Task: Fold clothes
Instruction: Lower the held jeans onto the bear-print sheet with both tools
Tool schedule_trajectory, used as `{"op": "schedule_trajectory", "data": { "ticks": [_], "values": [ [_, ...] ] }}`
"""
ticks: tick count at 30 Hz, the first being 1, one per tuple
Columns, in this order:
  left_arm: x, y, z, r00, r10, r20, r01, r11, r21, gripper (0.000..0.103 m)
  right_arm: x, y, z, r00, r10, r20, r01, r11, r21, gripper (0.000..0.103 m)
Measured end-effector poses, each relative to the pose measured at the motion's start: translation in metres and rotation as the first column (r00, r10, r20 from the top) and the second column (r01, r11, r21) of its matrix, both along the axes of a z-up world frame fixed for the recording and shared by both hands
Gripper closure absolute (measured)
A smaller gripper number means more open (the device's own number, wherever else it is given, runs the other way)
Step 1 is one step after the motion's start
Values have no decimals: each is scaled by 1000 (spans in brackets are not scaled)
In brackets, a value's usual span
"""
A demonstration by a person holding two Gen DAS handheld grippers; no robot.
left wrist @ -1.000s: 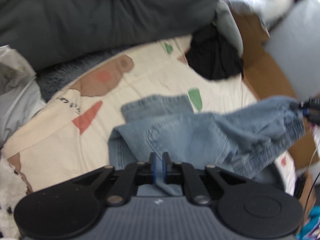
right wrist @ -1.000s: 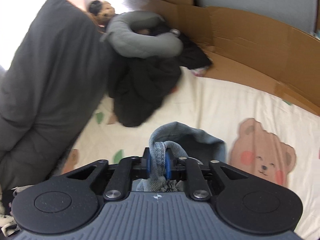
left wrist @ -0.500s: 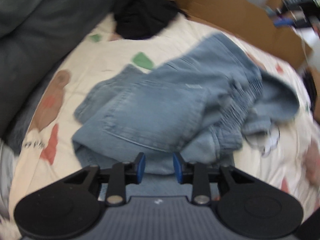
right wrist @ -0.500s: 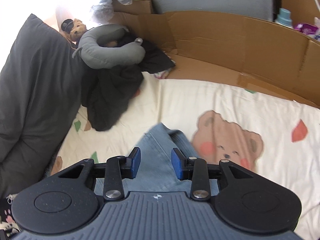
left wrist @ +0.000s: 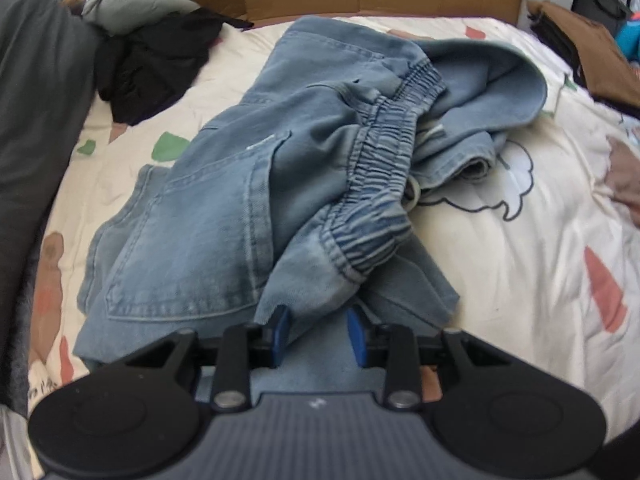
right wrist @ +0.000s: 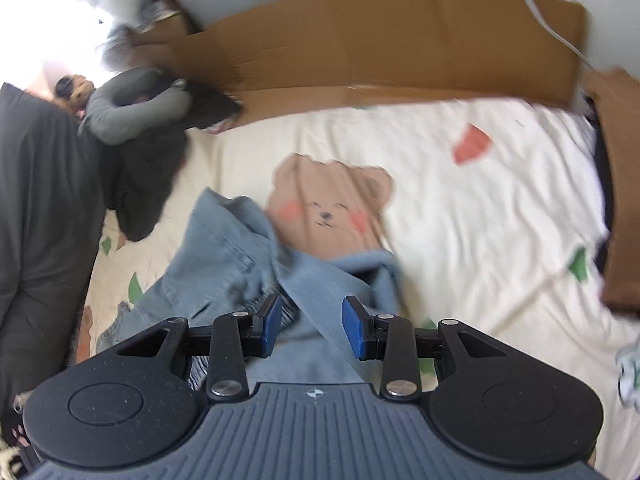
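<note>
One pair of jeans (left wrist: 224, 216) lies rumpled mid-bed on the sheet (left wrist: 520, 248): soft, floppy, fairly heavy denim. I'd grab the elastic waistband (left wrist: 376, 184). Left gripper (left wrist: 318, 334) and right gripper (right wrist: 310, 326) gape wide, empty, over its near edge.

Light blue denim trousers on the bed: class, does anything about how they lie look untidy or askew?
Yes. The light blue denim trousers lie crumpled, with the elastic waistband bunched and twisted across the top, not flat.
</note>
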State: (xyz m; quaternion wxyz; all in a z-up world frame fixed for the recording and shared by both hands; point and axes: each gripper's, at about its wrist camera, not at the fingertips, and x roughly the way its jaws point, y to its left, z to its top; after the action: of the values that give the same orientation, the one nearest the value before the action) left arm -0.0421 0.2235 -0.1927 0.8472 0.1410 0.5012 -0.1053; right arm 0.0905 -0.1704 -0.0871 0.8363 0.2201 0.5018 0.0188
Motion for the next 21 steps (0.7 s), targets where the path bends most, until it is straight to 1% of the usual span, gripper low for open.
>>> {"op": "schedule_trajectory", "data": {
  "ticks": [3,5,7,11,13,15,17,18,19,20,21],
  "values": [
    [3,-4,-5,1000,-10,7,10,1000,15,62,-15,-11,-6,999,-39,-6,39,999,19,62],
    [6,-7,-10,1000,-23,6,23,1000,19,55,-21,-13,-8,999,-43,-10,43,999,23,62],
    [9,-10,-16,999,-42,3,42,999,29,54,-24,-12,-11,999,-41,-12,42,999,26,62],
    [17,-12,-26,1000,-13,11,13,999,33,55,-24,-6,-17,1000,-25,-16,26,999,20,62],
    [20,-10,-28,1000,4,21,-4,1000,21,58,-22,-2,-22,1000,-12,-17,12,1000,16,62],
    [19,-4,-24,999,12,34,-11,1000,-10,62,-19,4,-28,1000,6,-17,-5,1000,11,62],
    [18,3,-18,999,22,47,-20,999,-43,71,-15,11,-33,999,33,-12,-33,999,4,62],
    [17,7,-13,998,32,56,-28,998,-62,73,-13,14,-35,999,48,-9,-48,999,1,62],
    [17,11,-8,997,42,64,-36,996,-81,81,-11,18,-38,998,65,-5,-65,998,-2,62],
    [16,16,-3,996,55,73,-47,994,-98,92,-8,22,-39,996,84,3,-84,996,-6,62],
    [17,21,1,994,72,80,-62,991,-120,93,-4,26,-41,994,108,12,-107,994,-12,62]
  ]
}}
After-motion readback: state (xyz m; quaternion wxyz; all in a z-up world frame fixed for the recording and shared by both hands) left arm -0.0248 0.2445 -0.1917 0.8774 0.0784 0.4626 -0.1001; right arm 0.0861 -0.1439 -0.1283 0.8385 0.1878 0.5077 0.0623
